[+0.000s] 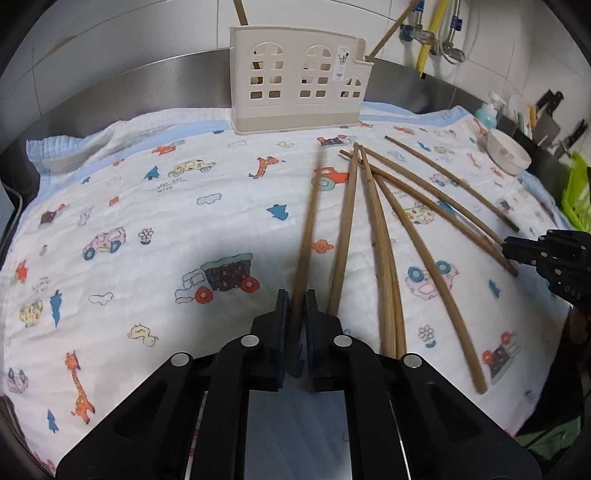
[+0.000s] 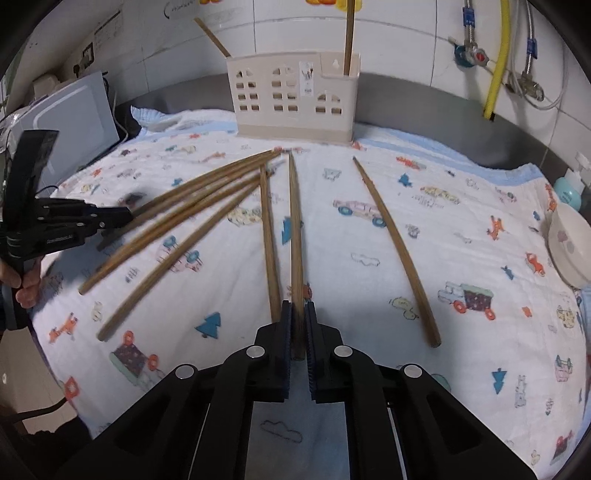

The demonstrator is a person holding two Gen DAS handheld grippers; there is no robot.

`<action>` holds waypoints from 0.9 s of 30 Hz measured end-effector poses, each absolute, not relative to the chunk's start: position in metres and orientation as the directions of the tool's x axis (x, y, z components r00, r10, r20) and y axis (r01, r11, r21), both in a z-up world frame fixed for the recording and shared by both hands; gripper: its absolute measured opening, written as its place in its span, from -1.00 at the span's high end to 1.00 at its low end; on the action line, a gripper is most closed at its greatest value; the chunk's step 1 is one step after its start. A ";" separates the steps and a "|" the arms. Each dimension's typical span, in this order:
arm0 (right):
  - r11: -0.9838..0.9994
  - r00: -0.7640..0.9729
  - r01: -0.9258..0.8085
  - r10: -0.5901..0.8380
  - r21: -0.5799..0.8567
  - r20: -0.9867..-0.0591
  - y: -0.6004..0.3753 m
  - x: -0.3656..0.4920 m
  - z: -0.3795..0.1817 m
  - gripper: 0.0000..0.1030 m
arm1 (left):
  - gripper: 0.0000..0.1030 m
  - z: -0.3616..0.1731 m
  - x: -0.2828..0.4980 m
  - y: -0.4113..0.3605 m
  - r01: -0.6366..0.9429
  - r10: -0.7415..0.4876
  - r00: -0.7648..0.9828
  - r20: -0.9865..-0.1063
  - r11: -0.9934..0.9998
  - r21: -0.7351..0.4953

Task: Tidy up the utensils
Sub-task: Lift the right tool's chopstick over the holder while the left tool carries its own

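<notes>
Lying fanned across a white quilted cloth (image 1: 155, 206) printed with cartoon cars, trucks and giraffes, a loose group of long brown wooden chopsticks (image 1: 384, 236) spread over the right half of the left wrist view, their thin tips meeting near the far middle. One more wooden chopstick (image 1: 308, 236) was pinched between the two fingers of the left black tool (image 1: 296, 314), its length pointing away toward the far wall and slightly blurred. In the right wrist view another wooden chopstick (image 2: 295, 236) ran straight ahead between the closed-in fingers of the right black tool (image 2: 297, 321), which gripped its thick end; whether it was off the cloth could not be told. Just beside it on the left lay a parallel chopstick (image 2: 269, 240), and a single chopstick (image 2: 397, 251) lay apart to the right.

At the far edge of the cloth stood a cream plastic utensil holder (image 1: 299, 77) shaped like a house with cut-out windows, upright. Two wooden sticks (image 2: 349, 37) rose from its top, one at each end.

The cloth covered a steel tabletop (image 1: 110, 92) backed by white wall tiles (image 2: 295, 33). A white ceramic bowl (image 1: 508, 157) rested at the cloth's right edge. Beyond it stood a teal pump bottle (image 1: 487, 112), and a yellow hose (image 2: 498, 55) hung on the wall. A white appliance (image 2: 74, 122) sat at the left in the right wrist view.
</notes>
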State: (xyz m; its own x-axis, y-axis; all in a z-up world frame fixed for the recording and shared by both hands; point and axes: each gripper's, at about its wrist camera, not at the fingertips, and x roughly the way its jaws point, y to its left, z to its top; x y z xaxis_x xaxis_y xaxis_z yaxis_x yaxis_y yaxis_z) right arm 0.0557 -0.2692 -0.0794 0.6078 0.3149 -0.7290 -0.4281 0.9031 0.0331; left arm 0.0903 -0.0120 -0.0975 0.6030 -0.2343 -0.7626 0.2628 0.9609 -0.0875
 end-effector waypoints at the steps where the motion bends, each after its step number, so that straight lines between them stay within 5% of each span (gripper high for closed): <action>1: 0.903 0.616 -0.429 0.317 0.030 -0.721 -0.269 0.054 -0.075 0.87 | 0.90 -0.096 0.089 -0.011 0.262 -0.236 0.607 -0.759 0.961 -0.089; 12: 0.900 0.738 -0.435 0.368 0.019 -0.566 -0.274 0.046 0.018 0.87 | 0.90 -0.031 0.070 0.000 0.277 -0.319 0.713 -0.624 0.946 -0.167; 27: 0.875 0.775 -0.484 0.416 -0.023 -0.476 -0.258 0.097 0.118 0.87 | 0.90 0.034 0.102 -0.002 0.326 -0.367 0.768 -0.525 0.929 -0.174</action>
State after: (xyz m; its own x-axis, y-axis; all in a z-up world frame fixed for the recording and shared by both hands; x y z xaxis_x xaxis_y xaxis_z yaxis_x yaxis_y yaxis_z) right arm 0.0971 -0.2577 0.1179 0.7745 0.4161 -0.4764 -0.4841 0.8747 -0.0230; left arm 0.1020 -0.0019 0.0345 0.7679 -0.3673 -0.5248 0.3255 0.9294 -0.1742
